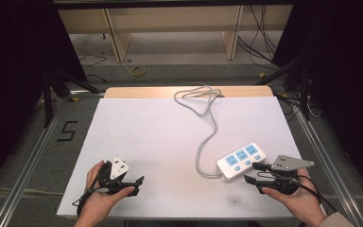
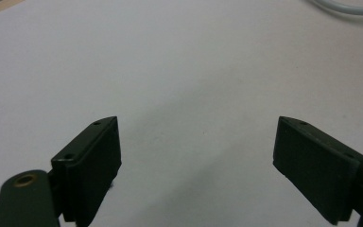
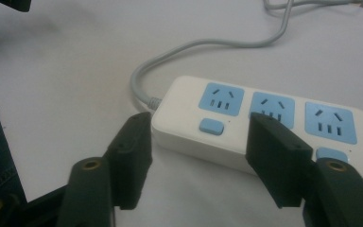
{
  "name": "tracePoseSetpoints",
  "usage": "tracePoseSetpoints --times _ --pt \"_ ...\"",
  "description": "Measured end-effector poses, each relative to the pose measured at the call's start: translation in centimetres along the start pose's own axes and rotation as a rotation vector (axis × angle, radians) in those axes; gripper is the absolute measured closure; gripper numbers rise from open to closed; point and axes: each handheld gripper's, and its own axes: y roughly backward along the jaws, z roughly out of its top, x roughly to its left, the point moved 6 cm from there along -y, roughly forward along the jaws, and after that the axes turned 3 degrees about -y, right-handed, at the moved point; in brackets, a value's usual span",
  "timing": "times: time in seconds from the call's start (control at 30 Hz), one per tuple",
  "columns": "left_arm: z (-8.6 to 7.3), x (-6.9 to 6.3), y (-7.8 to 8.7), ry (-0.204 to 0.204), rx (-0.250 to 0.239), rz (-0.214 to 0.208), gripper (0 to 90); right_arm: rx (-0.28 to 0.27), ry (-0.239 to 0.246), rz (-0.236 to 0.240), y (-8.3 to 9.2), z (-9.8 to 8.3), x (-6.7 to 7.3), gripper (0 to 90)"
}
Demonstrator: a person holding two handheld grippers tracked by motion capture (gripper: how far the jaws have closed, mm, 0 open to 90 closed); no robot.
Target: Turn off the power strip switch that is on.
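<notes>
Apparently readying a grasp, the right gripper [image 3: 196,161] gapes beside the white three-socket plastic power strip [image 1: 242,161] at four o'clock; the left gripper [image 2: 196,165] gapes idle at seven.

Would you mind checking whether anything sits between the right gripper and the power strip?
Nothing visible does. The right gripper is open, right beside the power strip, with bare white table between them. The cord leaves the strip's far end.

We count one white power strip [image 1: 241,161] with three blue sockets, one grey cord [image 1: 207,124], and two grippers.
</notes>
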Motion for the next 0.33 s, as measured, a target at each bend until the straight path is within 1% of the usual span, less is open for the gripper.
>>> tracePoseSetpoints --times 0.07,0.13,0.33 --pt "0.02 0.0 -0.01 0.001 -0.001 -0.003 15.3 -0.012 -0.001 0.0 0.16 -0.05 0.02 36.4" --pt "0.02 -0.01 -0.04 0.004 -0.001 -0.007 14.9 -0.028 0.003 0.0 0.29 0.0 0.05 34.7" --pt "0.02 -0.07 -0.41 0.028 -0.003 -0.03 13.3 -0.053 -0.002 -0.01 0.75 0.01 0.02 28.9"
